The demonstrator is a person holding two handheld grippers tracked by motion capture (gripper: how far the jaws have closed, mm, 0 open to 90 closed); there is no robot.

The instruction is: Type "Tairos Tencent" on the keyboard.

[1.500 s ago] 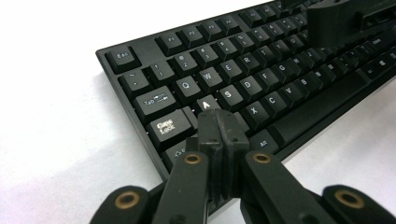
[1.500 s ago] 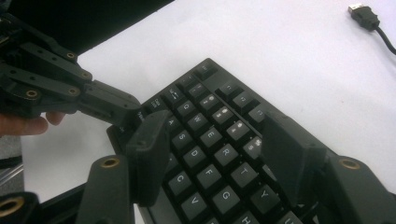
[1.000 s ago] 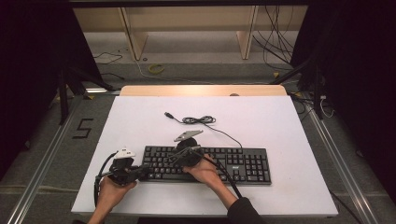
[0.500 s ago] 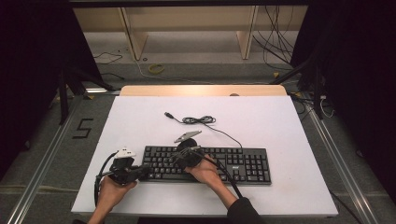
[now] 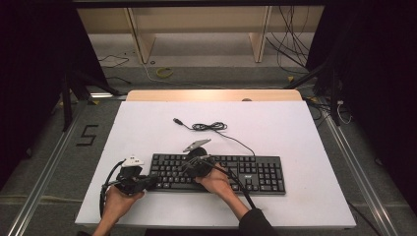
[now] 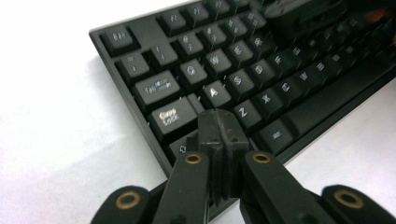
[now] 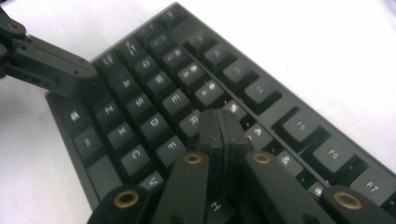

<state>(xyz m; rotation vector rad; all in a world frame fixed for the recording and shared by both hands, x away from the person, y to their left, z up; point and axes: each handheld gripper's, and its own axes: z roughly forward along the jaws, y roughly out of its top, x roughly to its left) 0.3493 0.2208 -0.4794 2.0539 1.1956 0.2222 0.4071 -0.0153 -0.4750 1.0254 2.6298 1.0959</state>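
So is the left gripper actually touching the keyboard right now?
Cannot tell. In the left gripper view the left gripper, jaws shut, sits over the keyboard near left Shift, hiding any contact or gap.

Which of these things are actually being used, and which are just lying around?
In use:
keyboard
left gripper, jaws closed, tip over the Shift key
right gripper, jaws closed, tip among the middle letter keys

Lying about:
the keyboard's loose cable, coiled on the table
wires on the floor beyond

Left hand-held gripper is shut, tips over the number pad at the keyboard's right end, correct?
Not the number pad. The shut left hand-held gripper sits at the keyboard's left end, tips by Caps Lock, A and Z, as the left gripper view shows.
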